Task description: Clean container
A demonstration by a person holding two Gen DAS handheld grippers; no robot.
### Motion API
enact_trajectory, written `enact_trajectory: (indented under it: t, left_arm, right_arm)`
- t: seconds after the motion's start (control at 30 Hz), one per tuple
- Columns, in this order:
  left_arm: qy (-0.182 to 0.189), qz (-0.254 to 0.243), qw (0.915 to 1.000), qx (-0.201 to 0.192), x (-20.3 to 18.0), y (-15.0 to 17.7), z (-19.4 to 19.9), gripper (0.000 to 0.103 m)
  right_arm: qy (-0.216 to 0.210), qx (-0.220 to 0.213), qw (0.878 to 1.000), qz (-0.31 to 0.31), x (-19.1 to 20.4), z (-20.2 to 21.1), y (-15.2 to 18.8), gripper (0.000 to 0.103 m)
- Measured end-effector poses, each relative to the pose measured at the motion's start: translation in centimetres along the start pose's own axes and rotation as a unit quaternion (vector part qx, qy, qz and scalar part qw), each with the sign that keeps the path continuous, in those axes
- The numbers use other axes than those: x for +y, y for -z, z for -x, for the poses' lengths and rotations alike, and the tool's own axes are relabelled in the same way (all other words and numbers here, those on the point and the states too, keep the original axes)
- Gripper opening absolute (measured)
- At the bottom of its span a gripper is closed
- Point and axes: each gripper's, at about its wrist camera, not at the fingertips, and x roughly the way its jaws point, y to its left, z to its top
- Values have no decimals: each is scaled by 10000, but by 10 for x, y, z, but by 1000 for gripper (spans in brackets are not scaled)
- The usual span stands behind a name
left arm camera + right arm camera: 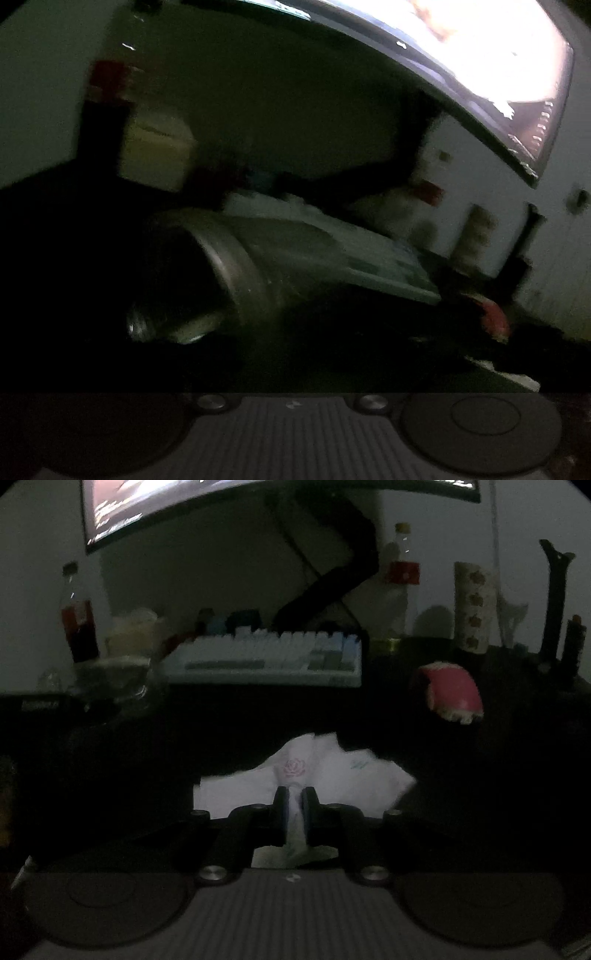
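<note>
The right gripper [295,805], clamping the tissue [314,771], is facing the container [110,679] sitting up-left on the bench [461,768].

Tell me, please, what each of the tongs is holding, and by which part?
The right tongs pinch a white tissue at its bunched near edge. The left tongs' tips are lost in darkness; any hold on the container cannot be told.

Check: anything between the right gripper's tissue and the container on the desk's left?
Nothing visible. The right gripper is shut on the white rose-printed tissue; the clear round glass container sits up-left by the white keyboard. The dark desk between shows no object, though it is very dim.
</note>
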Motion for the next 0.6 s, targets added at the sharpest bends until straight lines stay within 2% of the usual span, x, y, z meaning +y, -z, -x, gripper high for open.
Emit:
enact_trajectory:
  t: [0.1, 0.13, 0.17, 0.2, 0.27, 0.33, 0.4, 0.43, 0.5, 0.6]
  left_arm:
    - [201, -102, 9997, -14, -1, 4, -1, 12]
    - [403, -101, 9991, 36, 2, 3, 0, 11]
    - [660, -98, 9977, 105, 5, 2, 1, 10]
    - [917, -95, 9956, 175, 9, 1, 3, 9]
    - [1365, -141, 9898, 372, 14, 0, 7, 9]
    - [1866, -200, 9802, 639, 21, -2, 10, 9]
    - [2275, -286, 9696, 850, 28, -1, 13, 9]
    - [2467, -332, 9639, 949, 31, 0, 15, 9]
    - [2577, -461, 9594, 1046, 33, 1, 17, 10]
    - [2473, -665, 9605, 1093, 26, 4, 16, 11]
  right_arm:
    - [36, -17, 10000, 71, 1, 1, 1, 13]
    - [41, -28, 10000, 64, 0, 3, 1, 18]
    - [46, -41, 10000, 64, -1, 4, 2, 29]
    - [66, -81, 9999, 63, -2, 6, 2, 34]
    - [102, -208, 9997, 91, -4, 12, 2, 55]
    - [109, -285, 9994, 132, -7, 18, 1, 69]
    - [82, -352, 9993, 123, -11, 24, -1, 78]
    - [4, -348, 9993, 127, -12, 27, -2, 88]
    - [-266, -307, 9989, 227, -12, 28, -4, 94]
    - [-645, 13, 9964, 557, -1, 18, -8, 98]
